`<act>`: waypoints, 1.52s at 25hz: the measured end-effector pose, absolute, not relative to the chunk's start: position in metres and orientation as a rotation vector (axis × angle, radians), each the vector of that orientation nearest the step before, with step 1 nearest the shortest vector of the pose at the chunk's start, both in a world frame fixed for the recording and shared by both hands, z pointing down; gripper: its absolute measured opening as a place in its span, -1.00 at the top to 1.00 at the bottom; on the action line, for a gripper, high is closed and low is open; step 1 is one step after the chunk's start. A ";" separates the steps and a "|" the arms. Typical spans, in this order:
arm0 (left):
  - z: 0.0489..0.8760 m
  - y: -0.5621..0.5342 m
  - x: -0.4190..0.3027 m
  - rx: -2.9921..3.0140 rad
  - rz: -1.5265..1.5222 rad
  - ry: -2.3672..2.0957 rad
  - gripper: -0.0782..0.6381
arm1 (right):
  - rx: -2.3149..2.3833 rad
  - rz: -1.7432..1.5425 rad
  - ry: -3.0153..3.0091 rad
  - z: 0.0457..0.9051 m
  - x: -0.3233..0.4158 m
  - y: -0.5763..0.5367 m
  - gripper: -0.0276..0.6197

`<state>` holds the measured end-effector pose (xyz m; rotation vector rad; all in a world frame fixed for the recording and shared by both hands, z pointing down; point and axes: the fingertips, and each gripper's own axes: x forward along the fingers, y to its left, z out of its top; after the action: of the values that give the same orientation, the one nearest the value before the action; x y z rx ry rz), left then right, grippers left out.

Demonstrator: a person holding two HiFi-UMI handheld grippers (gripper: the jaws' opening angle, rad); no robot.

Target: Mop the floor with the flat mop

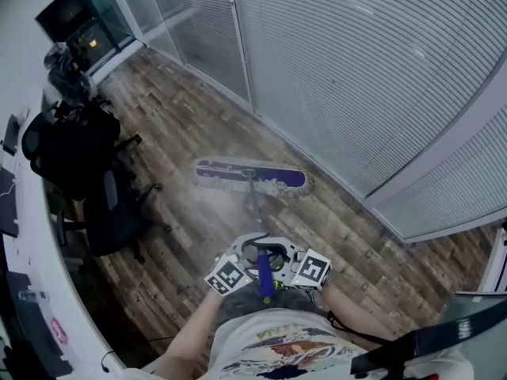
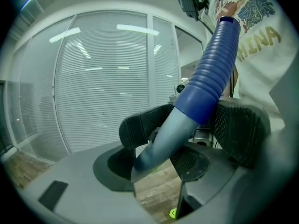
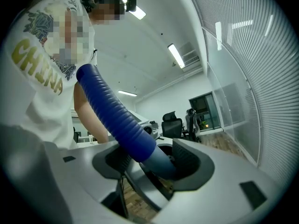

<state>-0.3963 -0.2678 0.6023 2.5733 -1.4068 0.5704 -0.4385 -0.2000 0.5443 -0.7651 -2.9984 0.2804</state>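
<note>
Blue ribbed grip (image 2: 211, 76) on the mop handle (image 2: 161, 146) runs slantwise through my left gripper (image 2: 187, 130) view. The fingers (image 2: 239, 129) there stand wide but are closed on it. One dark pad bears on the lower end of the grip, and the other lies against the grey shaft just below.

My right gripper (image 3: 152, 160) has the same handle. Its fingers (image 3: 189, 158) clamp the shaft right where the blue grip ends.

From the head view I see both grippers meeting from either side on the top of the handle, just in front of the person's shirt (image 1: 269, 347). The left one's marker cube (image 1: 228, 277) and the right one's flank the blue grip.

From there the handle slopes down and away to the mop head (image 1: 249, 176), which lies flat on the wood-plank floor (image 1: 182, 125). Its long side runs across the view, and it has a blue top with a pale fringe round it. It sits near the glass wall (image 1: 356, 70) with its closed blinds, but apart from it.

Black chairs (image 1: 111, 212) stand well off to the left, beside a white worktop (image 1: 40, 291) that follows the left edge of the view.
</note>
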 end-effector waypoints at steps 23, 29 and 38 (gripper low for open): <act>0.610 -0.424 -0.641 2.626 0.563 -1.310 0.19 | -0.620 0.333 -3.016 0.554 -0.688 -0.361 0.14; 0.608 -0.428 -0.653 2.641 0.543 -1.303 0.17 | -0.588 0.359 -2.997 0.554 -0.702 -0.365 0.14; 0.612 -0.376 -0.583 2.601 0.524 -1.361 0.13 | -0.632 0.366 -2.985 0.558 -0.629 -0.312 0.12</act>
<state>-0.5831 -0.3759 0.6116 2.6014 -1.3613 0.5238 -0.6294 -0.3117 0.5585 -0.6323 -2.9845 0.3657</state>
